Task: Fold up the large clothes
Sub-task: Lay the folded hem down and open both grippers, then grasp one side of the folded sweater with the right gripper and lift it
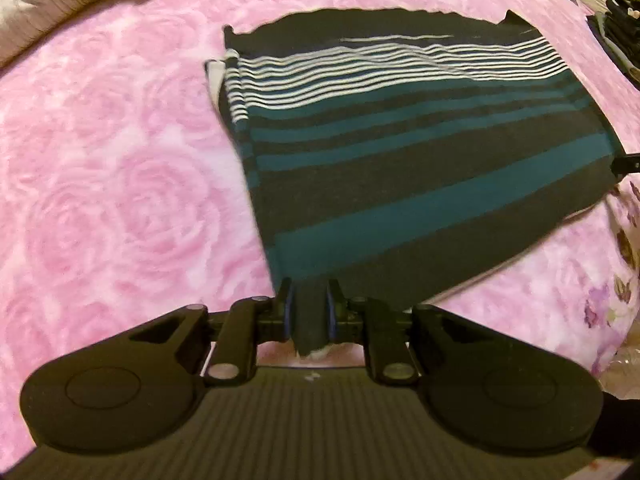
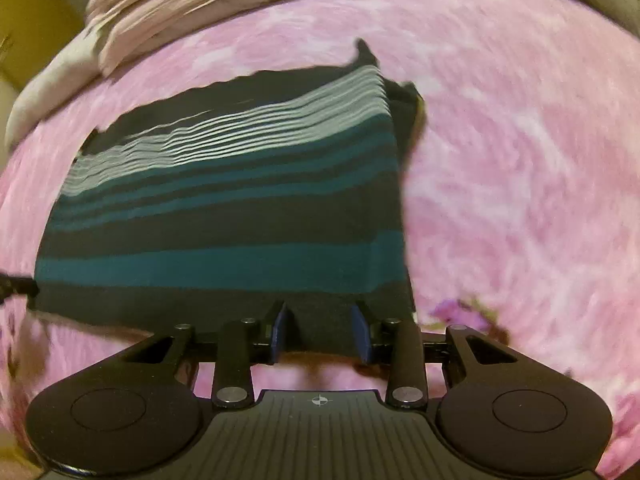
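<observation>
A dark garment with teal and white stripes (image 1: 400, 160) lies folded on the pink bed, its near hem lifted off the blanket. In the left wrist view my left gripper (image 1: 311, 306) is shut on the hem's near left corner, a strip of dark cloth pinched between its blue pads. In the right wrist view the same garment (image 2: 224, 208) reaches back into my right gripper (image 2: 320, 322), whose jaws stand wider, with a thick fold of the hem filling the gap. The right gripper's tip (image 1: 628, 162) shows at the garment's right edge, and the left gripper's tip (image 2: 16, 284) shows at the left edge.
A pink rose-patterned blanket (image 1: 120, 200) covers the bed all around. Beige pillows or a duvet (image 1: 60, 0) lie along the far edge and appear as bedding (image 2: 180, 4) in the right wrist view. A pile of dark clothes (image 1: 624, 8) sits at far right. Floral fabric (image 1: 624, 260) borders the right side.
</observation>
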Demonstrator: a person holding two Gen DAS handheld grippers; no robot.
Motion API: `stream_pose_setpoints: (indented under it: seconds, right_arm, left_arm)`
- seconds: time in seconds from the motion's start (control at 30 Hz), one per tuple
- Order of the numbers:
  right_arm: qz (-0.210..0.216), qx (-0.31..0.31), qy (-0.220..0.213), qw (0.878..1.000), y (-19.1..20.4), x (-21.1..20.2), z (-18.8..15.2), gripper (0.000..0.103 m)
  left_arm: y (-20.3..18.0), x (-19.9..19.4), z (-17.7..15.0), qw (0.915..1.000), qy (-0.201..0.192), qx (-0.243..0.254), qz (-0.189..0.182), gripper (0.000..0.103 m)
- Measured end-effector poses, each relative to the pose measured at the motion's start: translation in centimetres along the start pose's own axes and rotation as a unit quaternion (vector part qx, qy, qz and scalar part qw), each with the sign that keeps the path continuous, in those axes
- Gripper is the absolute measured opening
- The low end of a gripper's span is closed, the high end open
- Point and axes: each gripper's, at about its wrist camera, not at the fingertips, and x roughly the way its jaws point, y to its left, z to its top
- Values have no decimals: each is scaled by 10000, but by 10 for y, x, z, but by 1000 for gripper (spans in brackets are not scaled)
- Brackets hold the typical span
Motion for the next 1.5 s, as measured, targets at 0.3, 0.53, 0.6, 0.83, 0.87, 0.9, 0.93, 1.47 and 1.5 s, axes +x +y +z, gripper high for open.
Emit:
stream_pose_setpoints:
  seconds: [0.3,0.53,0.6,0.83,0.87,0.9,0.93,1.47,1.5]
  right_arm:
    - [81,-1014,238,9945,72,-31,-13,65]
    - [188,-1439,-135,9893,146,-45,-22,67]
    - [198,-1536,-195,9877,170,-41,-26,67]
    - [-128,-2516,-211,9675,282,-1,-52,67]
    - [-169,-2603,-208,9652,298,10,-56,67]
    - [-196,-2717,-174,9620,311,20,-59,67]
    - [-258,-2903,-119,9565,327,32,-62,67]
    - [-1199,-4429,-172,8883,397,125,-62,7]
    - [-1169,-4287,-217,8956,396,117,-55,5]
  left_arm:
    - [-8,-62,-9,9986,-29,445,290,26]
    - [-7,-81,-9,9754,-265,2141,447,65]
    - [-1,-80,-8,9567,-432,2846,433,75]
    - [48,-46,1,8811,-785,4663,-121,90]
    - [56,-42,2,8681,-847,4887,-201,90]
    - [63,-38,2,8559,-889,5087,-256,90]
    - [69,-34,2,8423,-929,5300,-305,90]
    - [105,54,32,6719,-1859,7168,-138,91]
    - [104,59,35,6581,-1946,7272,-110,91]
